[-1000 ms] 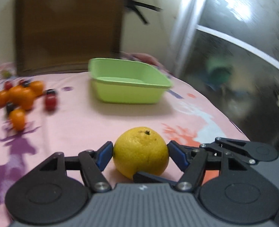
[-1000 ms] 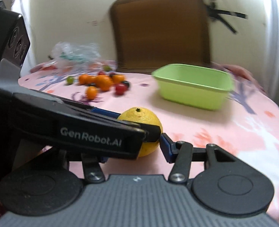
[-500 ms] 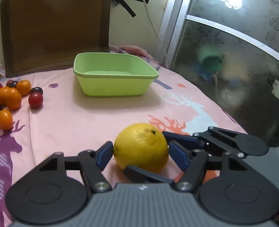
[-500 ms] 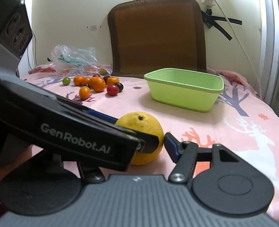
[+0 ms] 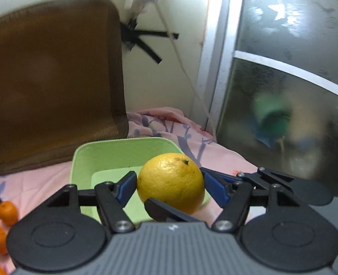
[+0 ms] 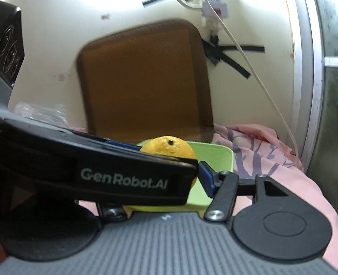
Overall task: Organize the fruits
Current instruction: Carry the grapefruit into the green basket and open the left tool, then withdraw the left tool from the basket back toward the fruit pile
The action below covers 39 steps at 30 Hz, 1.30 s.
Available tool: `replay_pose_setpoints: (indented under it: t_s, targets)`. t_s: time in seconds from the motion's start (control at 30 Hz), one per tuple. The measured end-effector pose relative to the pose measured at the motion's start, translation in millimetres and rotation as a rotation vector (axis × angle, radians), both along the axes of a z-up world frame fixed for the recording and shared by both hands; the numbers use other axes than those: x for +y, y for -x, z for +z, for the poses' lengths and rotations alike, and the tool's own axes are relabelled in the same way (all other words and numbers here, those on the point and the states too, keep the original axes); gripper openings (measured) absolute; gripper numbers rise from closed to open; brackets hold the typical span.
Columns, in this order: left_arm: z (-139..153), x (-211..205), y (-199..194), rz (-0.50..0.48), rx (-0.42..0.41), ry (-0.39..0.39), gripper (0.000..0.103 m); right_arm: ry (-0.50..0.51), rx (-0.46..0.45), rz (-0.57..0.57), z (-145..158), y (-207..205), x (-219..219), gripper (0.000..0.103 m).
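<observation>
A yellow orange (image 5: 171,183) hangs in the air over the near right part of the green tub (image 5: 88,160). My left gripper (image 5: 171,189) is shut on it, with a blue pad on each side. My right gripper (image 6: 173,160) comes in from the right and also grips the orange (image 6: 169,149): one black finger (image 5: 159,206) lies against its lower front, and a blue pad (image 6: 205,176) presses its right side. In the right wrist view the left gripper's body (image 6: 123,178) hides the other right finger. The tub (image 6: 219,158) looks bare inside.
Small oranges and dark cherry tomatoes (image 5: 6,206) lie on the pink cloth (image 5: 43,176) at the left. A brown cushion (image 5: 50,80) leans on the wall behind the tub. A frosted glass door (image 5: 283,91) closes the right side. A plastic bag (image 6: 38,112) sits far left.
The orange has left the table. Both grippers have risen and moved forward with it, from the front of the cloth to above the green tub.
</observation>
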State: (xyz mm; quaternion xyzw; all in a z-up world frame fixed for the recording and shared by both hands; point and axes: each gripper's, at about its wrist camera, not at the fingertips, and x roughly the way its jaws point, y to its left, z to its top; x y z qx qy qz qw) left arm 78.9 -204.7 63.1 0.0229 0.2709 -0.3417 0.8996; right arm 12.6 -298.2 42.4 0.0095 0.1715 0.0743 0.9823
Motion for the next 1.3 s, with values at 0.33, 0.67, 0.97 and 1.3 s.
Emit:
replay_pose_setpoints:
  t_s: [0.33,0.67,0.97,1.3]
  targets:
    - [-18.9,-1.3,-24.1,0.042,0.037,0.018,0.08,0.022,0.015,-0.017,-15.2,-16.9,-9.1,0.065]
    - [-2.6,91.5,9.3,0.176,0.011,0.122,0.078,-0.03,0.136,0.198,-16.5,43.9,-1.9,0.043]
    - [-35.1,71.9,-30.4,0.173,0.175,0.11,0.069,-0.046,0.246,0.075,-27.7,-14.3,-7.4,0.041]
    - [-34.7,54.0,-50.5,0.173,0.147,0.061,0.066,0.04,0.193,0.041,-29.9,-11.0,8.1,0.042]
